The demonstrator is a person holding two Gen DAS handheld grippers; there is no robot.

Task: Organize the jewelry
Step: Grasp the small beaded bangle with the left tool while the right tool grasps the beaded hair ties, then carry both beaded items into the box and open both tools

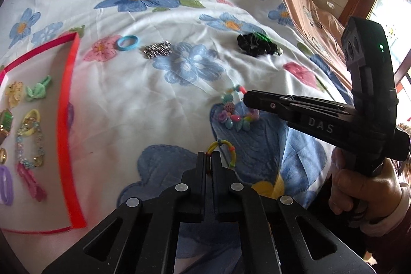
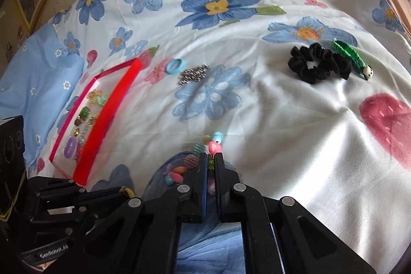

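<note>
My left gripper [image 1: 209, 154] is shut on a yellow beaded hair tie [image 1: 226, 149], held just above the floral bedsheet; it also shows in the right wrist view [image 2: 127, 190]. My right gripper [image 2: 211, 156] is shut on a colourful beaded bracelet [image 2: 214, 145], whose beads trail onto the sheet [image 1: 235, 114]. The right gripper shows in the left wrist view [image 1: 248, 96], to the right. A red-rimmed tray [image 1: 65, 104] at the left holds several hair clips, rings and a bead bracelet [image 1: 29, 143]; the tray also shows in the right wrist view [image 2: 102, 117].
On the sheet farther away lie a blue ring-shaped hair tie [image 1: 127, 43], a silver metal band [image 1: 157, 50], a black scrunchie [image 2: 317, 63] and a green clip [image 2: 350, 55]. A light blue pillow [image 2: 36, 78] lies left of the tray.
</note>
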